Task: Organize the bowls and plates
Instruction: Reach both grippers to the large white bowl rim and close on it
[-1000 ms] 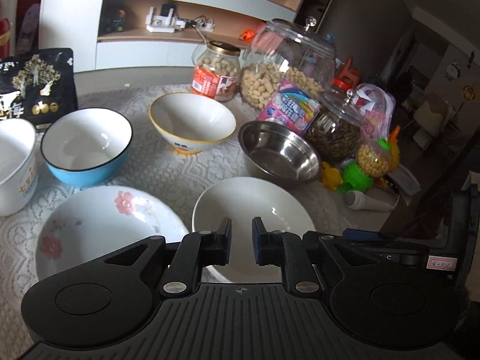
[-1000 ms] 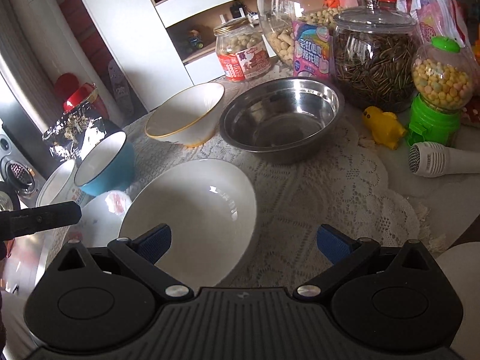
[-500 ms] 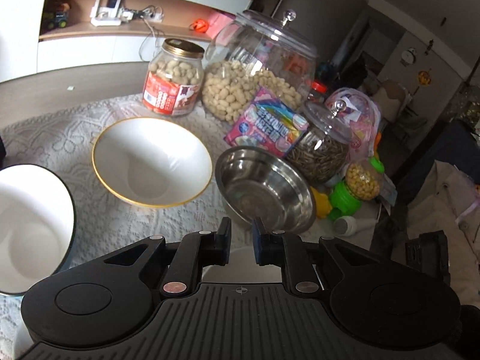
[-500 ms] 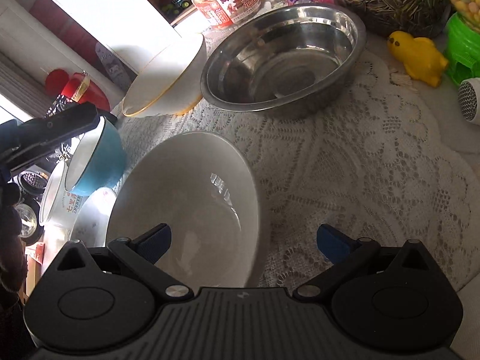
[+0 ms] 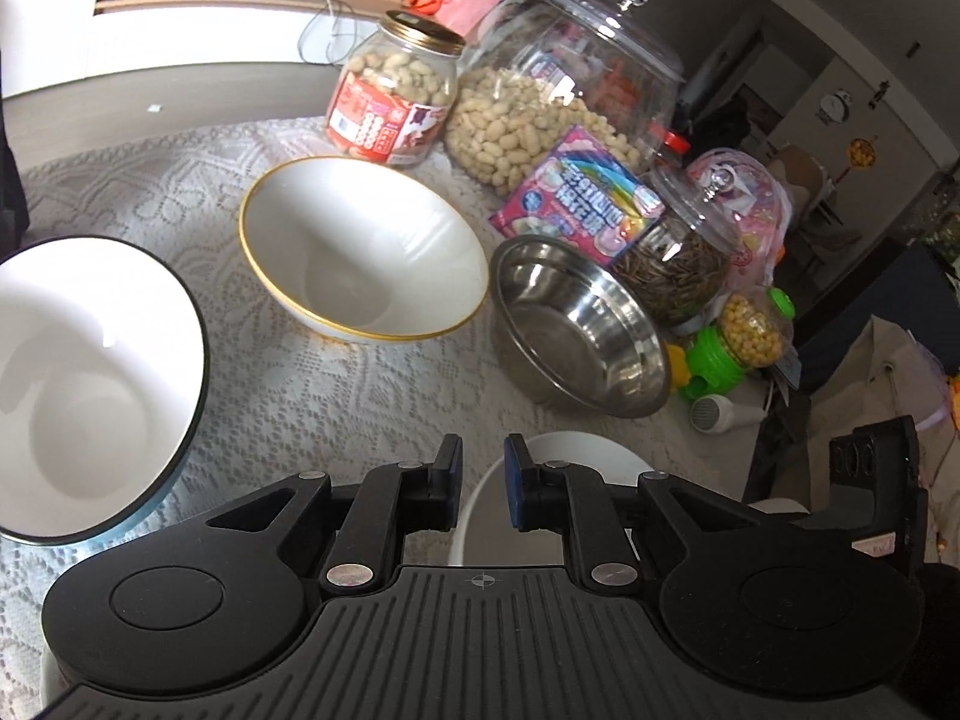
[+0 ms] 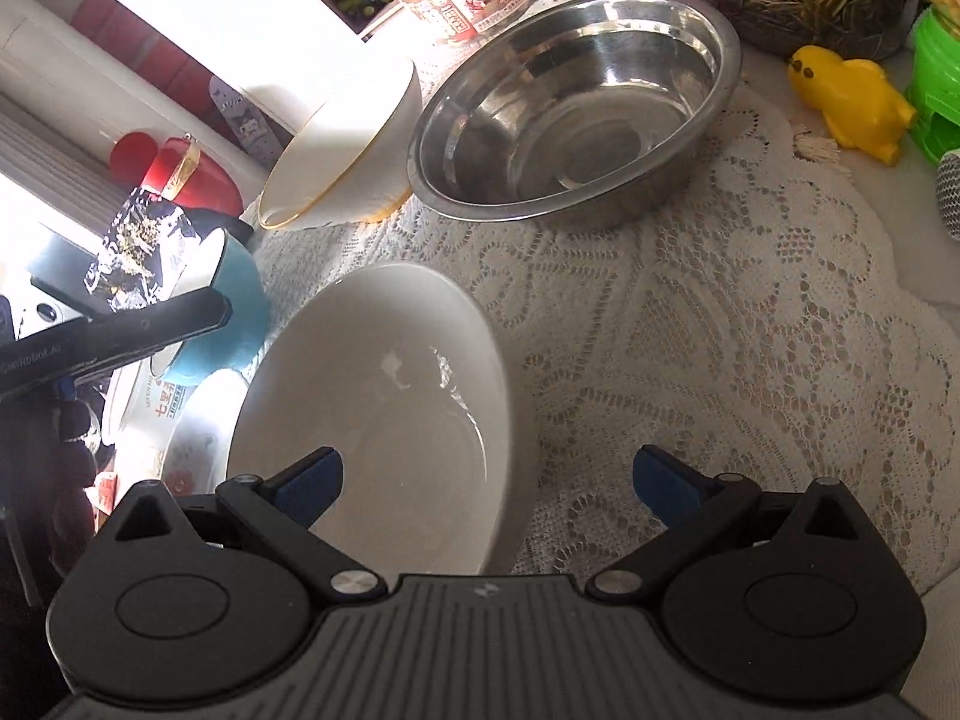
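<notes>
- So, the desk [image 6: 750, 324] wears a white lace cloth with scalloped, holey patterns.
- Plain white bowl [image 6: 384, 408]: glossy ceramic, round and shallow, sitting on the lace right in front of the right hand-held gripper [image 6: 487, 474].
- That gripper's blue-padded fingers are spread wide, one over the bowl's near rim, the other over bare lace; gripping nothing.
- Left hand-held gripper [image 5: 483, 480]: fingers nearly together with a narrow gap, nothing clamped, hovering above the white bowl's edge.
- Steel bowl [image 6: 576, 108] is shiny and smooth, touching the gold-rimmed white bowl [image 5: 360, 246].
- Blue bowl [image 5: 90, 384], dark rim, white inside, sits off to the left.
- Glass jars of peanuts [image 5: 393, 102] stand behind.
</notes>
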